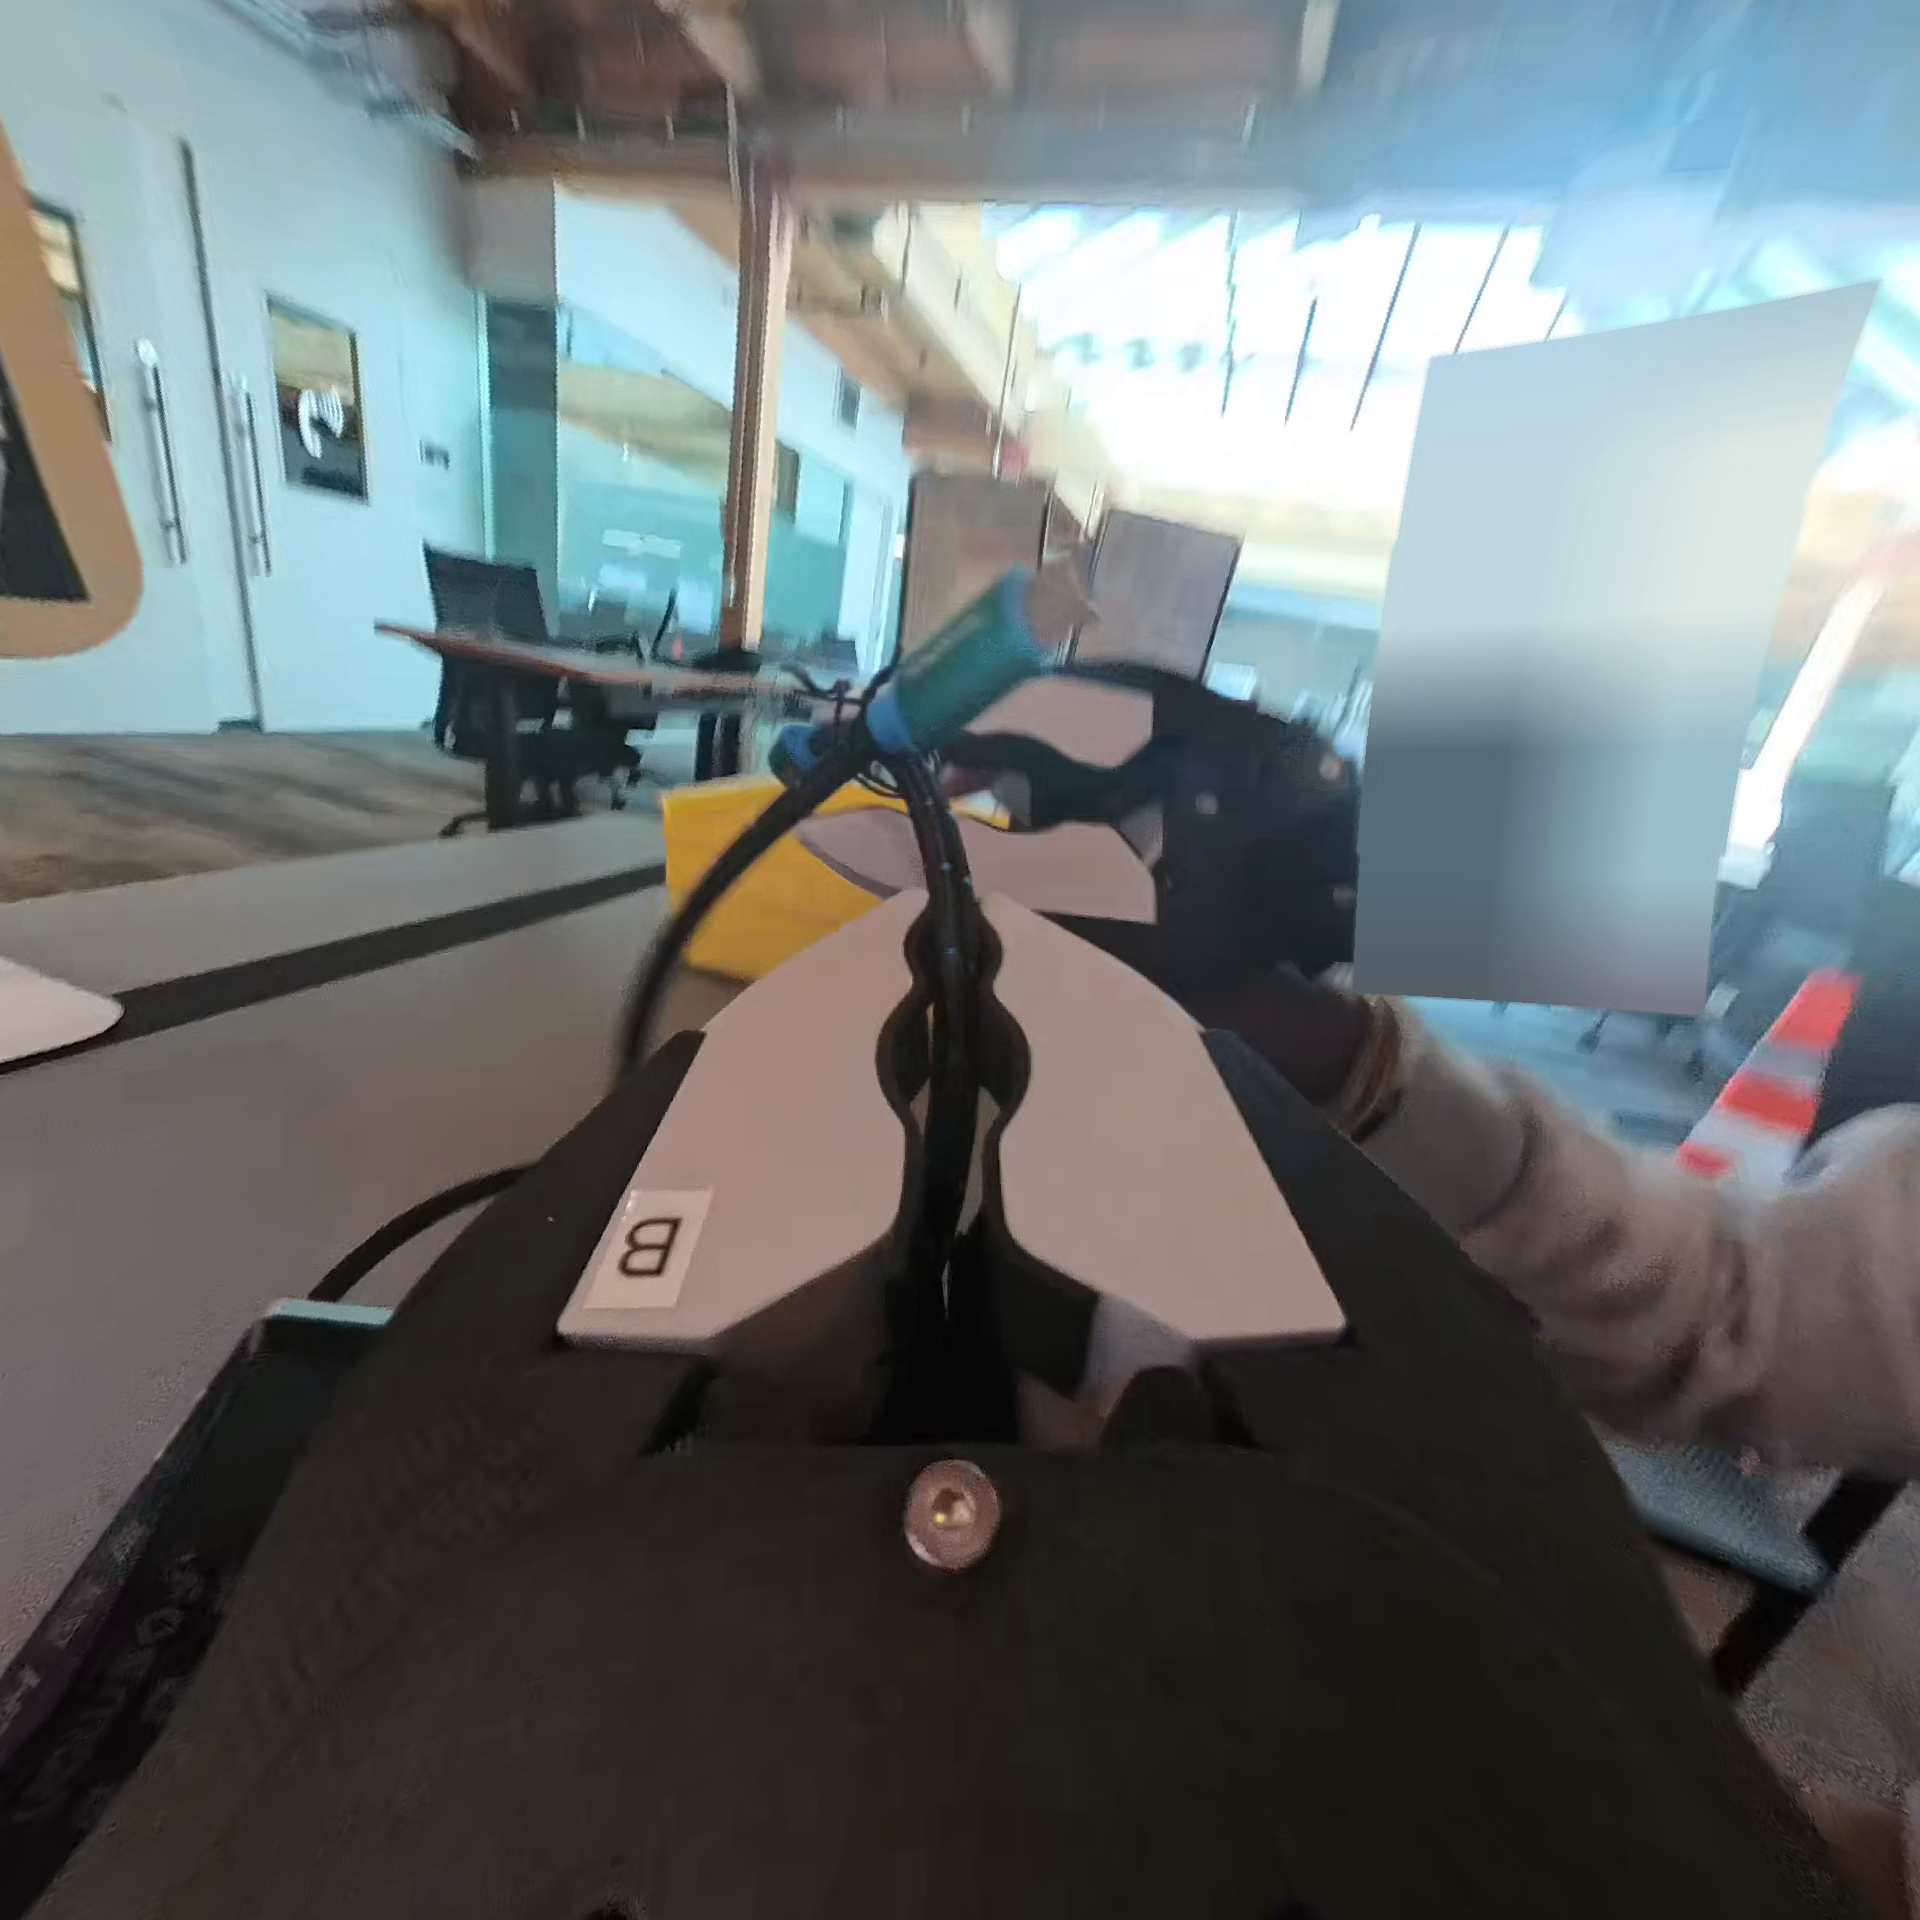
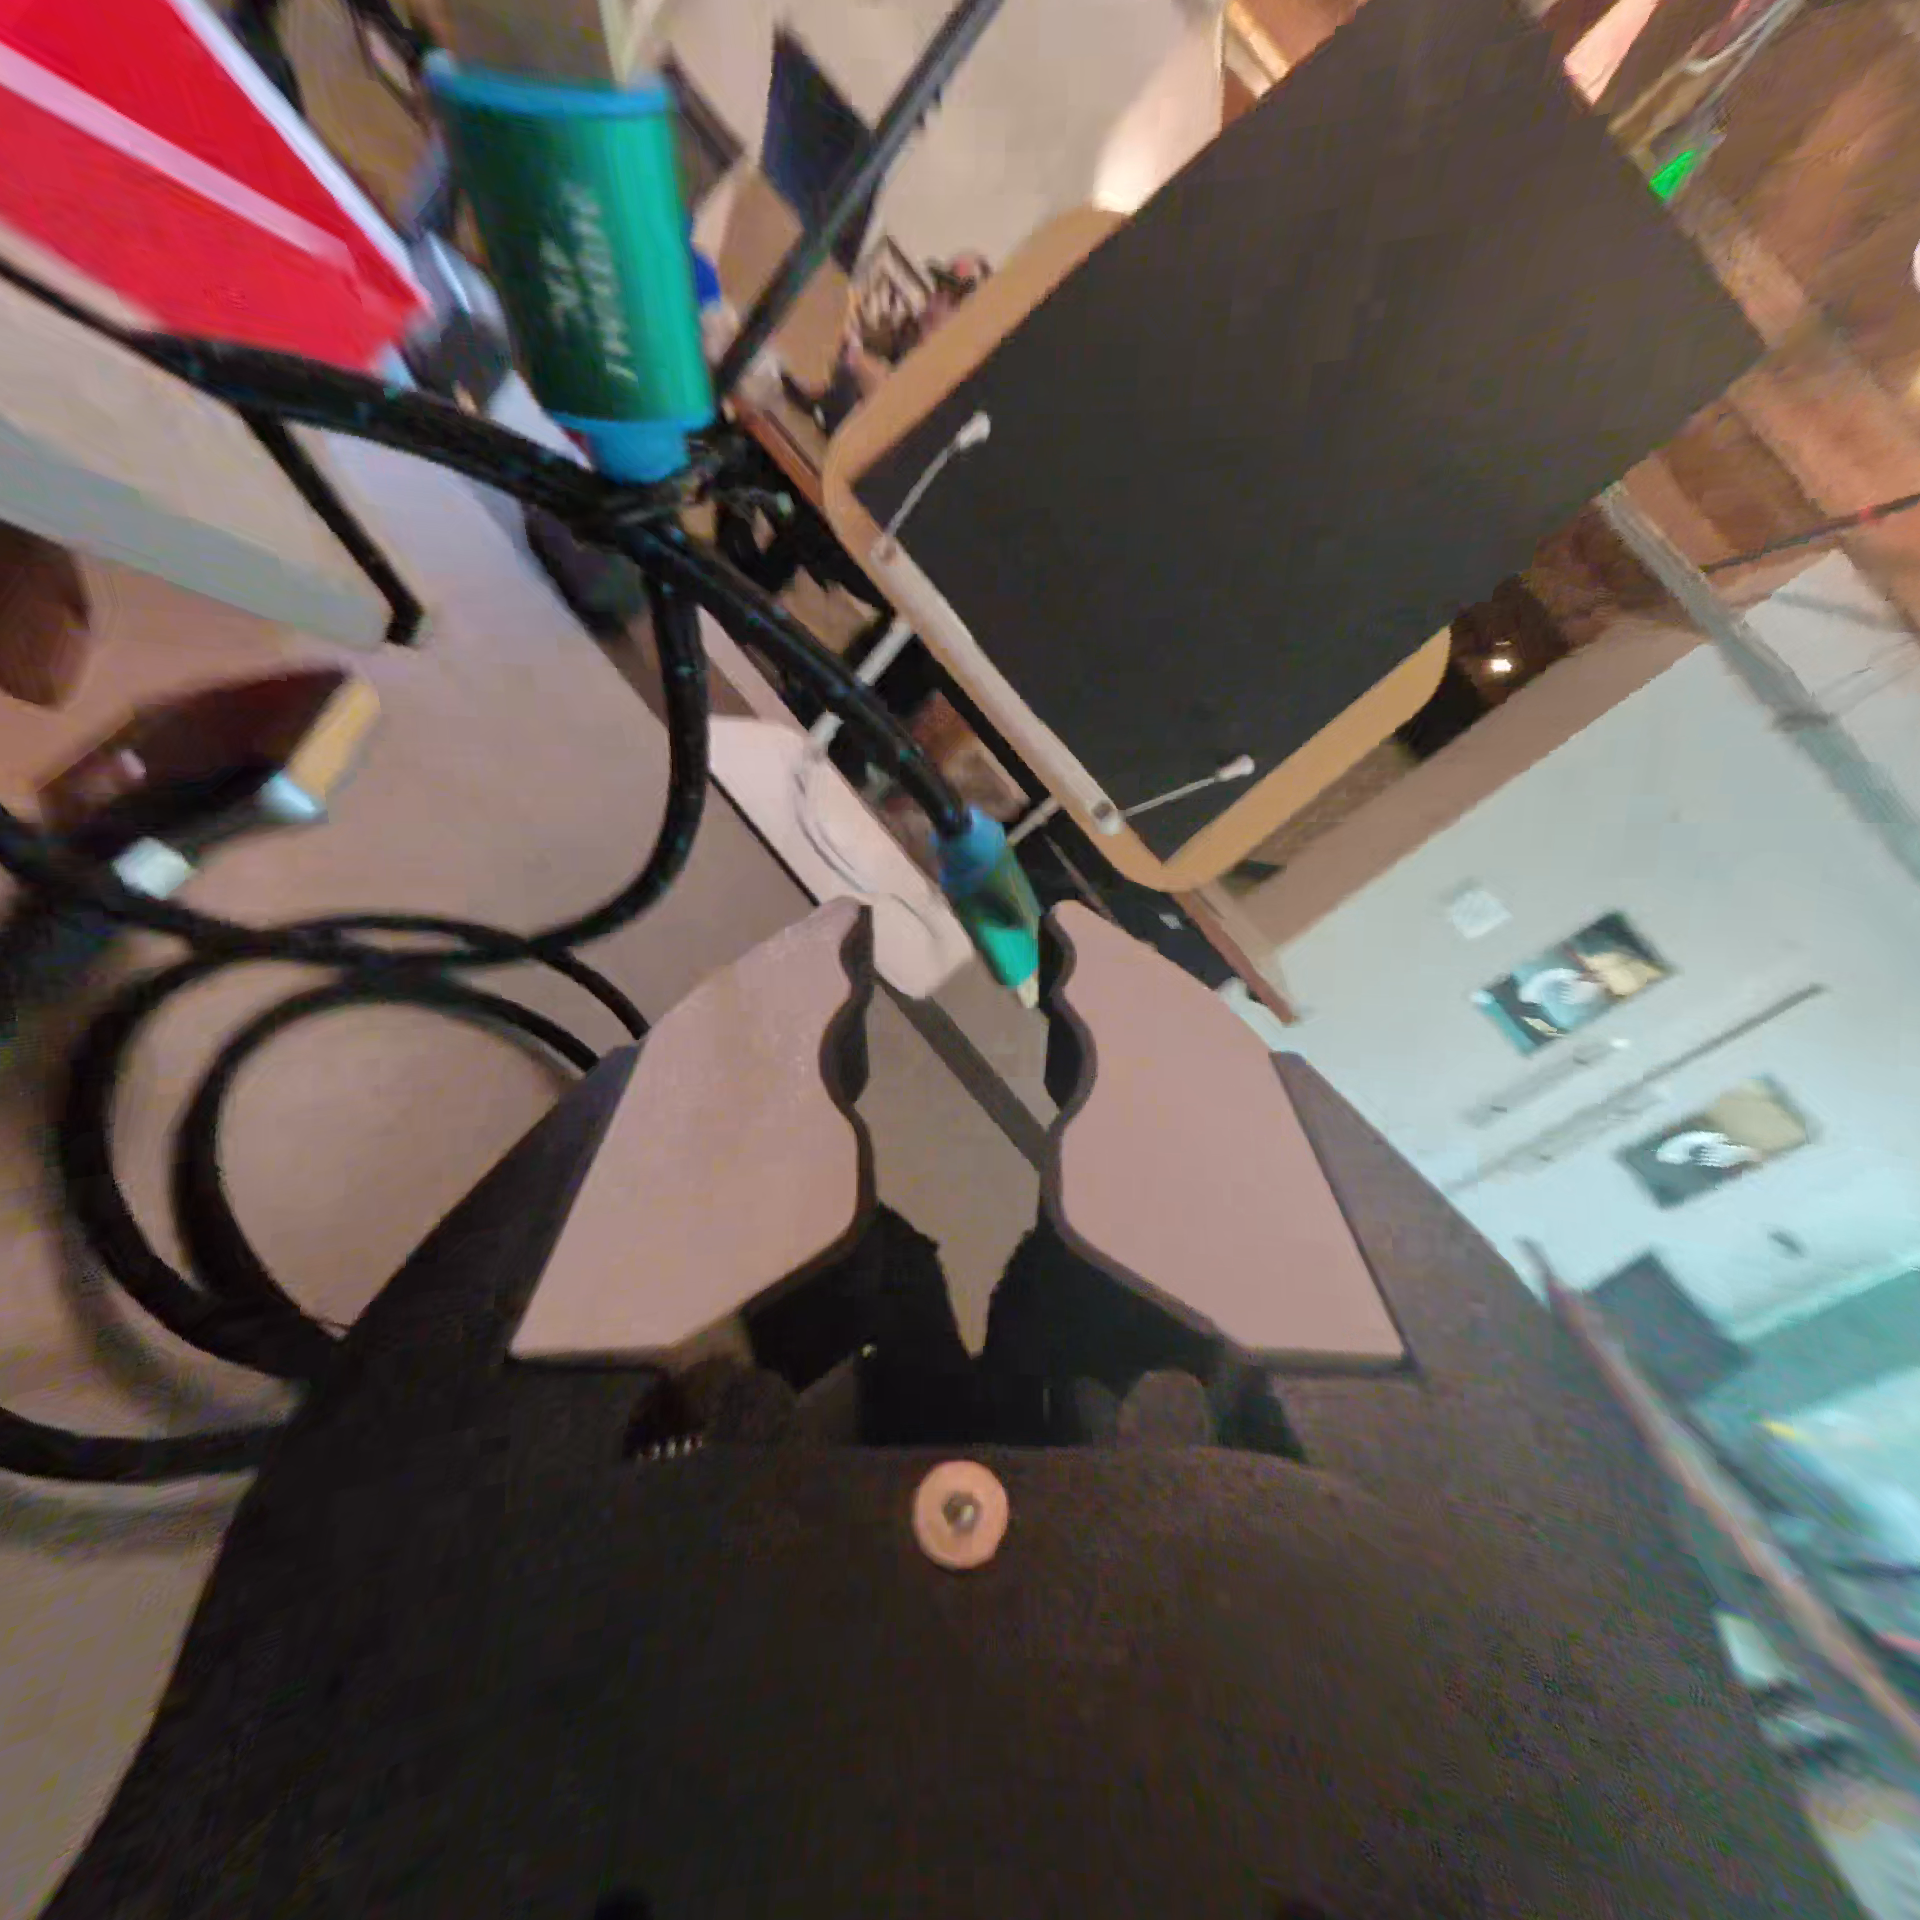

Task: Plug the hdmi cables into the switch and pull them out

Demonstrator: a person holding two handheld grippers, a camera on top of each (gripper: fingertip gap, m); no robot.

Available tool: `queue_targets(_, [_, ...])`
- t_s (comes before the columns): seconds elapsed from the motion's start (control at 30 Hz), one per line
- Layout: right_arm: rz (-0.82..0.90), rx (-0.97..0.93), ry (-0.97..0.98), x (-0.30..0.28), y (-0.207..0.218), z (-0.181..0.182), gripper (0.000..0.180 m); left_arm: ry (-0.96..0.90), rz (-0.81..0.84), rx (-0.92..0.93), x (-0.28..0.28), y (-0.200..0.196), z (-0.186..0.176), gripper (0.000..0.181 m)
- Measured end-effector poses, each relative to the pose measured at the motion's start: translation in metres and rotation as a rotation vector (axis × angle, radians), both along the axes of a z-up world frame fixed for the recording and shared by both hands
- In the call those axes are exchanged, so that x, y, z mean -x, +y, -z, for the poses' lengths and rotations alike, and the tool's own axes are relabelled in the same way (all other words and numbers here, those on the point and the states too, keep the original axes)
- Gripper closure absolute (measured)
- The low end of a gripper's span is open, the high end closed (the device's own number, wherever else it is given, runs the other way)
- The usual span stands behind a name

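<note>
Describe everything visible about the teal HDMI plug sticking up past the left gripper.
The teal, metallic-looking HDMI plug has a rounded oblong body with writing on its side, a blue strain-relief collar at its base and a metal tip pointing up and to the right. Its black braided cable runs down between the closed grey fingers of the left gripper, which clamp the cable, not the plug. The plug is raised in the air, plugged into nothing. The open right gripper is close behind it; contact cannot be told.
</note>
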State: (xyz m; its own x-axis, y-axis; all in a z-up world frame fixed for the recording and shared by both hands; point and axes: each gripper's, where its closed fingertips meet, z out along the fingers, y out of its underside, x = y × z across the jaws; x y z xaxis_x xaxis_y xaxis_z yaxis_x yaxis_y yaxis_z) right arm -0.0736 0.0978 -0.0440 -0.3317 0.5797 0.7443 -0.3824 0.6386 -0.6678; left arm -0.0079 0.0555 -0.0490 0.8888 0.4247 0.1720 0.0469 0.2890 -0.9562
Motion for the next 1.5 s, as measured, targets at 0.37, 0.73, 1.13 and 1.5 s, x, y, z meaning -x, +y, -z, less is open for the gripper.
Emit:
queue_targets(0.37, [-0.906,0.804,-0.861,-0.055,-0.045,-0.006,0.137,-0.078,0.419,-0.628,-0.029,-0.052,-0.059,0.179])
queue_targets(0.73, [-0.906,0.815,-0.662,-0.050,-0.014,-0.035,0.174,0.003,0.064,-0.506,-0.004,-0.054,-0.049,0.121])
queue_targets(1.13, [-0.081,0.918,-0.178,-0.011,0.255,-0.060,0.173,0.033,-0.114,-0.108,0.014,-0.017,-0.013,0.069])
queue_targets(1.5, [0.344,0.957,-0.587,0.003,0.324,0.041,0.173,-0.035,-0.117,-0.169,0.021,-0.025,-0.011,0.073])
